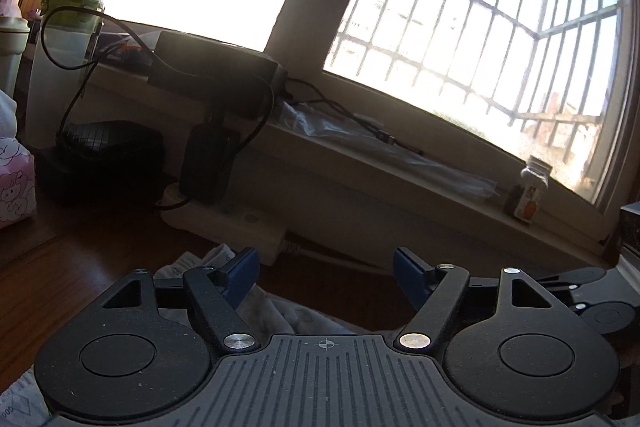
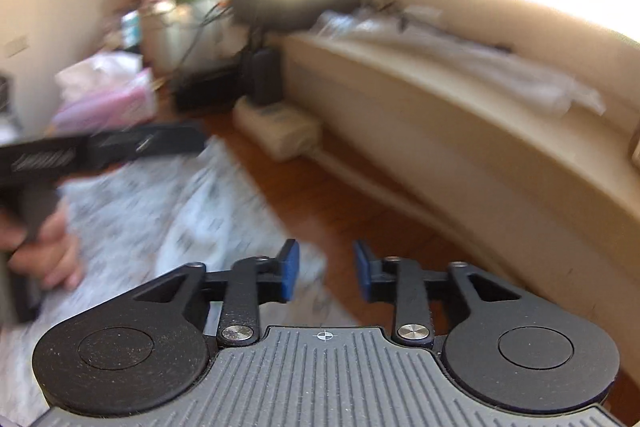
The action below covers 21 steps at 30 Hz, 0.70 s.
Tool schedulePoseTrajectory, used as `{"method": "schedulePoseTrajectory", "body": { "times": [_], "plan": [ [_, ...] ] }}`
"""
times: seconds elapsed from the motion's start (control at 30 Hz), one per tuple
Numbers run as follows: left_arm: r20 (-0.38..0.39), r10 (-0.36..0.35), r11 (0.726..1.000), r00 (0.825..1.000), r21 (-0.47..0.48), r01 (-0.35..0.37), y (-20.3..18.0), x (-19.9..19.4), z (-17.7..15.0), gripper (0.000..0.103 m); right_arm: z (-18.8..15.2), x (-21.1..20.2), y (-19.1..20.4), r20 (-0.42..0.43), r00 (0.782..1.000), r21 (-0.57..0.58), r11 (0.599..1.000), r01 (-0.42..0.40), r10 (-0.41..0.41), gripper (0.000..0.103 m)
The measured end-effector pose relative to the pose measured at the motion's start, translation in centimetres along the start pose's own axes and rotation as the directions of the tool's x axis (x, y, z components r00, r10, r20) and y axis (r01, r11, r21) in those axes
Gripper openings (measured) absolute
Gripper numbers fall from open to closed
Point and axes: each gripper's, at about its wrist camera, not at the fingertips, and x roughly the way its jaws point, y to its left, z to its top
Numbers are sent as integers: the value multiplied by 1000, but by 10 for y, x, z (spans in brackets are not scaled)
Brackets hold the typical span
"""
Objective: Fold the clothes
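The left gripper (image 1: 325, 277) stands wide, its blue pads (image 1: 243, 273) spread with nothing pressed between them; it sits low at the bottom of its frame, just over a rumpled grey-white garment (image 1: 276, 315) that shows beneath and behind the pads, probably so that an edge can be taken next. The right gripper (image 2: 326, 269) has its jaws parted to a narrower gap, also empty, and is angled down toward the cloth's near corner, which suggests a pick-up not yet made. In the right wrist view the garment (image 2: 168, 211) spreads pale and speckled across the lower left of the frame on the brown wooden floor (image 2: 320, 195), with the other gripper's black body (image 2: 120, 145) and the hand (image 2: 44, 247) gripping it at the left edge, lying over the cloth. Farther out, a white power strip (image 1: 224, 223) lies by the wall at the centre, and a window sill (image 1: 400, 163) runs toward the right, carrying cables and a small jar (image 1: 530, 193). That view is blurred, so finer folds cannot be read.
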Motion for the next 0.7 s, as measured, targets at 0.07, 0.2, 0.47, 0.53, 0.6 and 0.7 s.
{"method": "schedulePoseTrajectory", "body": {
  "times": [0.07, 0.2, 0.47, 0.53, 0.6, 0.7],
  "plan": [
    [0, 1, 1000, 1000, -3, -1, 1, 0, 0, 77, -6, -6, 0, -39, 999, -42, 999, -20, 18, 35],
    [-9, 5, 1000, 1000, 15, -5, -3, 1, -1, 77, -22, -14, -12, -84, 996, -27, 1000, 7, -10, 42],
    [-11, 6, 1000, 1000, 16, -6, -3, 2, -2, 77, -30, -14, -17, 29, 991, -28, 991, 133, -132, 1],
    [-11, 5, 1000, 1000, 17, -5, -3, 2, -2, 77, -28, -18, -19, 82, 979, -13, 983, 186, -184, 1],
    [-11, 6, 1000, 1000, 17, -6, -3, 2, -2, 77, -26, -23, -25, 82, 977, 19, 980, 197, -197, 3],
    [-11, 5, 1000, 1000, 16, -5, -3, 2, -2, 77, -30, -35, -34, 47, 990, 10, 991, 136, -136, 8]
  ]
}}
